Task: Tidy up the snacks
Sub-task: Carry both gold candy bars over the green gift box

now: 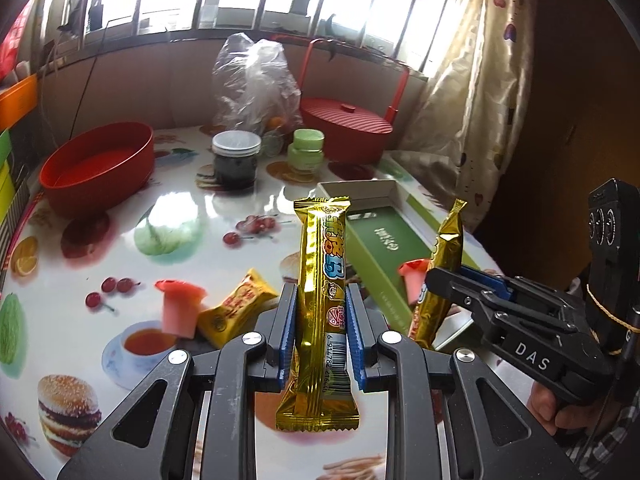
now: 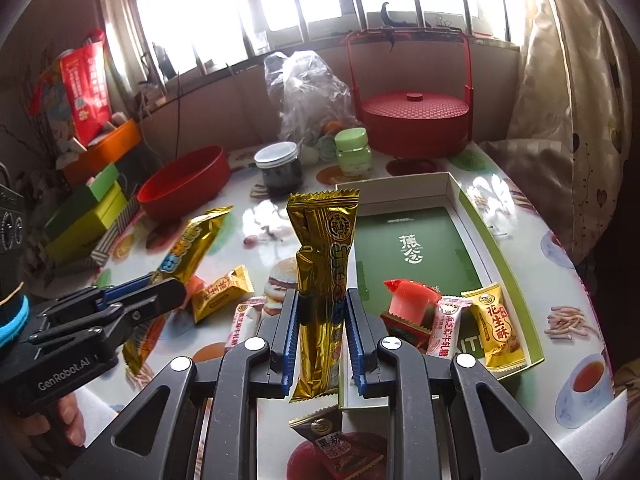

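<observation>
My left gripper (image 1: 322,312) is shut on a long gold snack bar (image 1: 322,280) and holds it upright above the table. My right gripper (image 2: 322,320) is shut on a second gold snack bar (image 2: 324,264), also upright, beside the open green box (image 2: 416,248). Each gripper shows in the other's view: the right one (image 1: 436,276) with its bar (image 1: 444,256), the left one (image 2: 168,288) with its bar (image 2: 188,248). Inside the box lie a red jelly cup (image 2: 408,300), a pink-white candy (image 2: 446,326) and a yellow peanut candy (image 2: 496,328). On the table lie a yellow candy (image 1: 236,308) and a pink jelly cup (image 1: 180,308).
A red round bowl (image 1: 96,164) stands at the back left. A dark jar (image 1: 236,160), a green jar (image 1: 306,150), a clear plastic bag (image 1: 256,84) and a red lidded basket (image 1: 348,128) stand at the back. A brown candy (image 2: 340,448) lies near me. A curtain (image 1: 472,100) hangs right.
</observation>
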A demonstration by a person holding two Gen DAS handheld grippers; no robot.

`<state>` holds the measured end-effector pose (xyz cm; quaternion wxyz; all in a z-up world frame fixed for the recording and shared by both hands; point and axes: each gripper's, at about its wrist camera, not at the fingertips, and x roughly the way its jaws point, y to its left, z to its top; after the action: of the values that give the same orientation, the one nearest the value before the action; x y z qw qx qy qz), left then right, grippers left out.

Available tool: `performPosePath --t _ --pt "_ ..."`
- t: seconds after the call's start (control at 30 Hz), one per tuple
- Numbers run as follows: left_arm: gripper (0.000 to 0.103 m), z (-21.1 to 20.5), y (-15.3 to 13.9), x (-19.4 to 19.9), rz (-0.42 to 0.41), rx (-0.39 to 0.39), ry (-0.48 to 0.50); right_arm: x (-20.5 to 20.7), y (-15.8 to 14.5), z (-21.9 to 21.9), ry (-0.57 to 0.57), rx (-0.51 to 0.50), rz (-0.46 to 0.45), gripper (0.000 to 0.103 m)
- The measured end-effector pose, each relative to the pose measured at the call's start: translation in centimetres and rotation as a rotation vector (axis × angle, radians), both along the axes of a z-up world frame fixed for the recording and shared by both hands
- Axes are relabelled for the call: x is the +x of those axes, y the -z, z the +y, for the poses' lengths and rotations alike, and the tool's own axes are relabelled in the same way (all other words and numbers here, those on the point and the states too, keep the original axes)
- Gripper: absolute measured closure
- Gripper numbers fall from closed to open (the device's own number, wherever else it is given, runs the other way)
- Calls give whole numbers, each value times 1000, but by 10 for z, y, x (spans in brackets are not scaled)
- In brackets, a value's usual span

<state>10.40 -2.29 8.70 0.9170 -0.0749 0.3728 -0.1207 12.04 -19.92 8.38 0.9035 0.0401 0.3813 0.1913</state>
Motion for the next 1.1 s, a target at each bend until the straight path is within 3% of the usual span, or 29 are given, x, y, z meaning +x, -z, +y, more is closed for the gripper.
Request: performPosePath --t 0.5,1.1 --pt "79 -29 -7 11 -9 0 68 -4 -19 -33 38 80 -37 82" --pt "79 -68 1 40 21 -18 142 15 -1 -73 185 -6 -29 82"
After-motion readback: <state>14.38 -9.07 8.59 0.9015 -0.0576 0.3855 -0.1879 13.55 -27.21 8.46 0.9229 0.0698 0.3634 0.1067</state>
